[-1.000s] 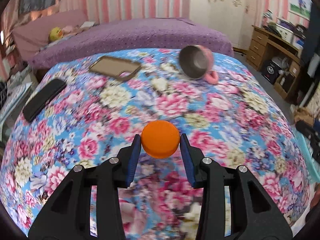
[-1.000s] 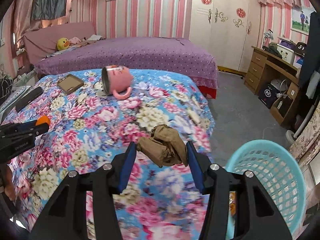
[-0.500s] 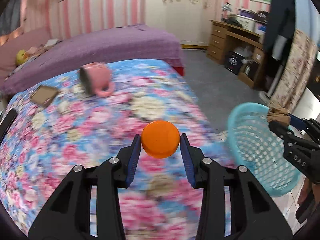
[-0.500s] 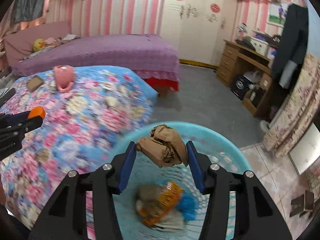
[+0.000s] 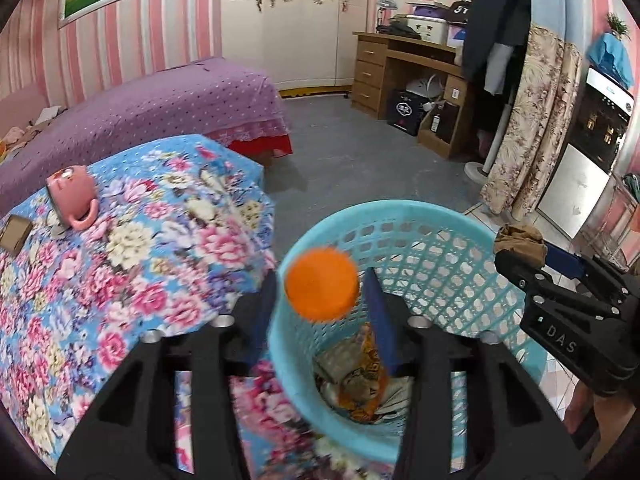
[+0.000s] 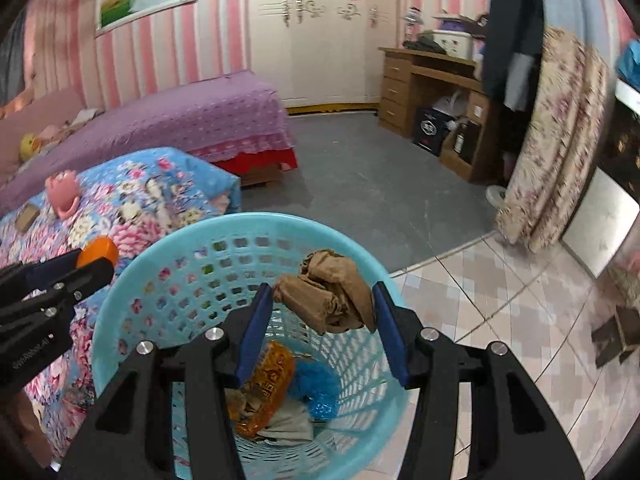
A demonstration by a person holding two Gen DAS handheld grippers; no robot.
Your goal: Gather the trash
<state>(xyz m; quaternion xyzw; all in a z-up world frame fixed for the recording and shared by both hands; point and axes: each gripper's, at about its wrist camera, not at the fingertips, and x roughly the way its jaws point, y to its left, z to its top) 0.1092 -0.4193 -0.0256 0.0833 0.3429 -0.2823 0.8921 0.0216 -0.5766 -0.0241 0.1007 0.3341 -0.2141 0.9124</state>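
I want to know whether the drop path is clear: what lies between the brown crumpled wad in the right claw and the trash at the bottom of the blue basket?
Nothing: in the right wrist view only open air separates the brown wad from the trash in the basket.

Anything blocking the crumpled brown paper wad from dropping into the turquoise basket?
Nothing visible. The crumpled brown paper wad hangs over the turquoise plastic basket's open mouth; only earlier trash lies at the bottom.
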